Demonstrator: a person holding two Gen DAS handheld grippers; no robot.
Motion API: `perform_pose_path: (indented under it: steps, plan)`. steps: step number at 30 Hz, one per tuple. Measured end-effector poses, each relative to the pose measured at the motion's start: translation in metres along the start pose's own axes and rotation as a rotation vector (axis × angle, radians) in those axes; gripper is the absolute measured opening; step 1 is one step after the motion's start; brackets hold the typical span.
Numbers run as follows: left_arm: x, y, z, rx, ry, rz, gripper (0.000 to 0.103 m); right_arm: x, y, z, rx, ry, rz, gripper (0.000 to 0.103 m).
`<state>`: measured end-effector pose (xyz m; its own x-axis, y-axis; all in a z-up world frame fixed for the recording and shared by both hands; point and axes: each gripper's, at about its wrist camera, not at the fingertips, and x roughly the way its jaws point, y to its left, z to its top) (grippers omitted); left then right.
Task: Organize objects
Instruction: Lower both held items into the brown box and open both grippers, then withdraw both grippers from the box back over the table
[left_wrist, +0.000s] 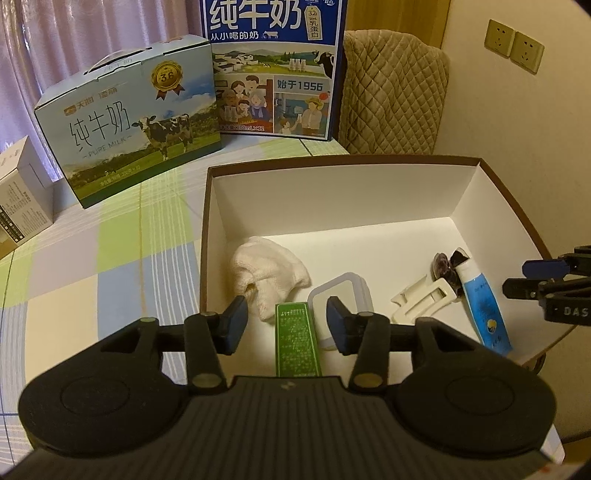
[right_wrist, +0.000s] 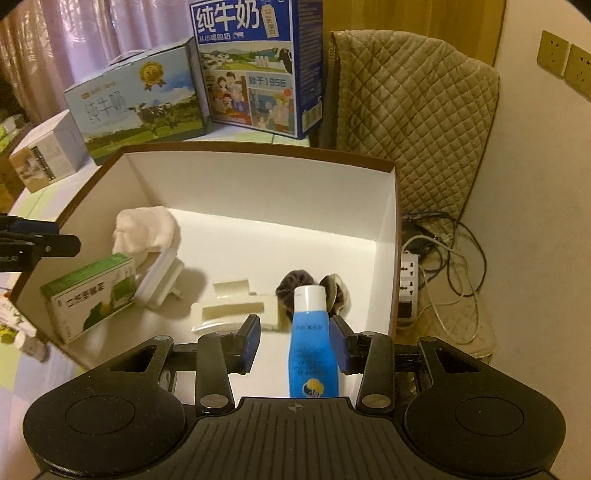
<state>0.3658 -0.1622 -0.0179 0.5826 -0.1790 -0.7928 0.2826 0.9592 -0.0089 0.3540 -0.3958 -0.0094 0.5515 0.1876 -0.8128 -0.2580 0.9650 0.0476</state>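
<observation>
The right gripper (right_wrist: 294, 341), released, straddles the blue tube (right_wrist: 312, 354), lying lengthwise in the box (right_wrist: 258, 157), cap pointing away.

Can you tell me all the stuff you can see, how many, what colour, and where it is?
storage box: 1, white inside with brown rim, on the table
cloth: 1, white, back left in the box
green carton: 1, green and white, left in the box
lidded container: 1, white, tilted beside the carton
clip: 1, cream, middle of the box
scrunchie: 1, dark brown, behind the tube
tube: 1, blue with white cap, right in the box
milk cartons: 2, blue, behind the box
power strip: 1, white, on the floor
left gripper: 1, black, open over the carton
right gripper: 1, black, open around the tube
</observation>
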Motion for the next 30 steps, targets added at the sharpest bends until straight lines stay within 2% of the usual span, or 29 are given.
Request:
perform_pose_path:
  steps: [8,14,17,21,23,27,30]
  plan:
    - [-0.019,0.001,-0.011,0.017,0.002,-0.040,0.048,-0.025,-0.003,-0.011,0.019,-0.002,0.057,0.040]
    - [-0.044,0.005,-0.021,0.019,-0.018,-0.067,0.052,-0.052,0.007,-0.020,0.022,-0.040,0.093,0.044]
    - [-0.060,0.010,-0.026,0.009,-0.034,-0.079,0.058,-0.067,0.014,-0.023,0.030,-0.069,0.119,0.048]
    - [-0.081,0.017,-0.034,0.006,-0.053,-0.076,0.065,-0.086,0.027,-0.028,0.031,-0.090,0.142,0.057]
    - [-0.092,0.021,-0.040,0.008,-0.064,-0.072,0.073,-0.096,0.036,-0.031,0.024,-0.105,0.154,0.062]
    - [-0.116,0.032,-0.053,0.000,-0.084,-0.066,0.079,-0.112,0.053,-0.038,0.025,-0.133,0.180,0.071]
    - [-0.133,0.044,-0.062,-0.024,-0.096,-0.063,0.085,-0.118,0.064,-0.044,0.042,-0.122,0.199,0.074]
